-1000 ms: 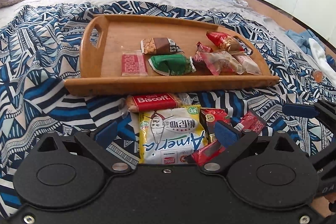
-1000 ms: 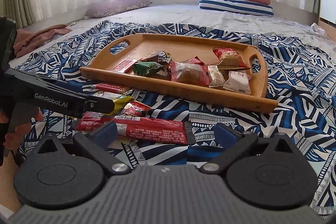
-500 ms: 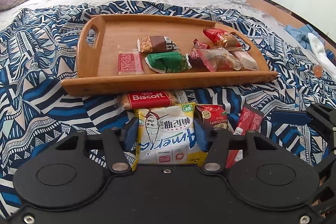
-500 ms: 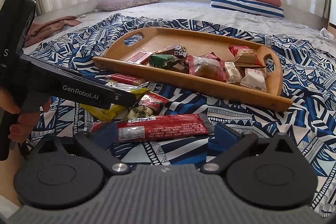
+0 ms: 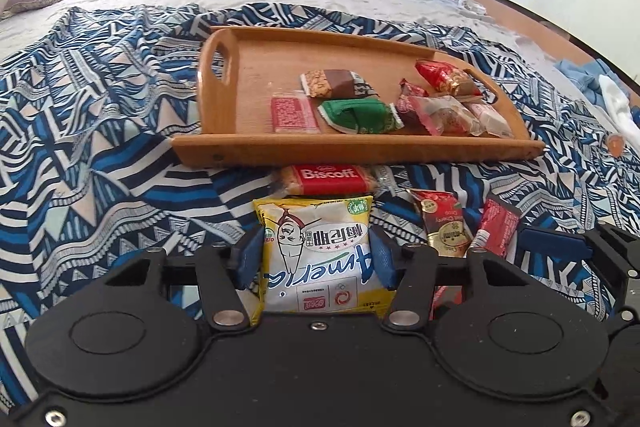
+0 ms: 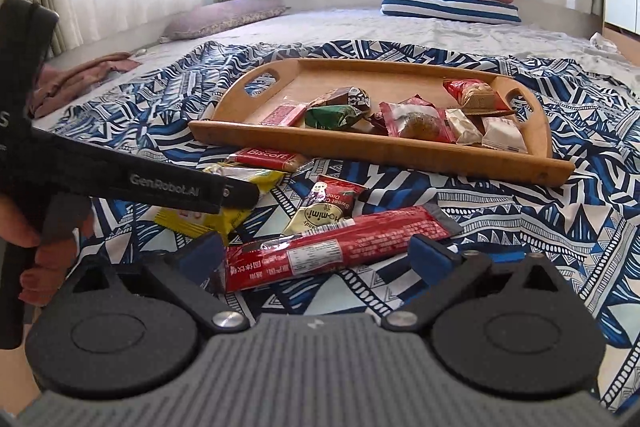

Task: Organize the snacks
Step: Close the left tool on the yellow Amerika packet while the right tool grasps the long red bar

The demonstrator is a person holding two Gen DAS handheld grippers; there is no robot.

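With left gripper pinching the yellow packet, right gripper spread around the red bar, lift level toward tray at twelve o'clock.

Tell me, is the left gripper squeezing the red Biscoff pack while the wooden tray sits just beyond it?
Not quite. The left gripper is squeezing the yellow packet, not the Biscoff pack, which lies loose between the packet and the wooden tray. The left wrist view shows it.
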